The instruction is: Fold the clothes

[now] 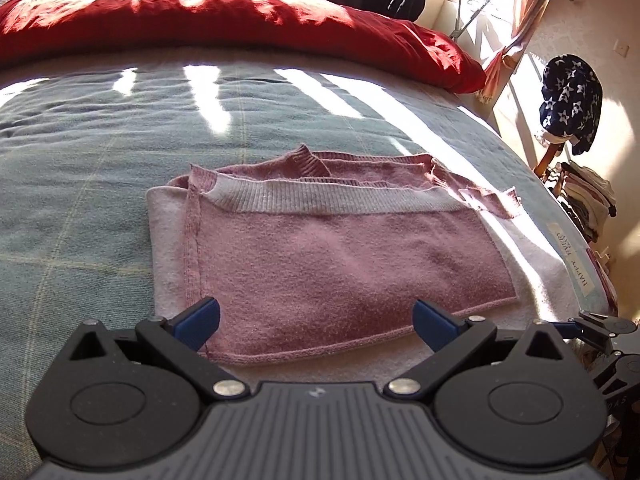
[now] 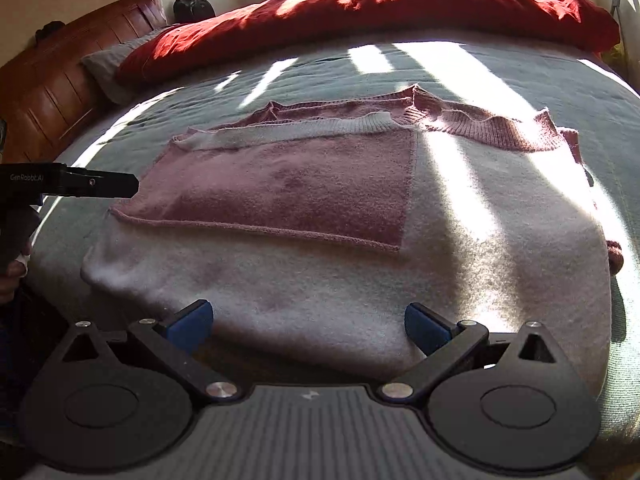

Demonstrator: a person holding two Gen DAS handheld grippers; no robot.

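Note:
A pink knitted sweater [image 1: 320, 256] lies partly folded on the grey-green blanket, a darker pink panel turned over its paler side, ribbed hem and collar at the far edge. My left gripper [image 1: 316, 326] hovers open just over the panel's near edge, nothing between its blue pads. In the right wrist view the same sweater [image 2: 300, 200] spreads wide, its pale lower part nearest. My right gripper [image 2: 308, 326] stands open above that pale near edge. The left gripper [image 2: 80, 184] shows at the sweater's left side, a hand below it.
The blanket [image 1: 80, 160] covers the bed. A red duvet [image 1: 224, 20] is bunched along the far side. A wooden headboard [image 2: 60, 80] and grey pillow [image 2: 108, 68] lie far left. Right of the bed stand a star-patterned garment [image 1: 570, 100] and stacked clothes [image 1: 588, 196].

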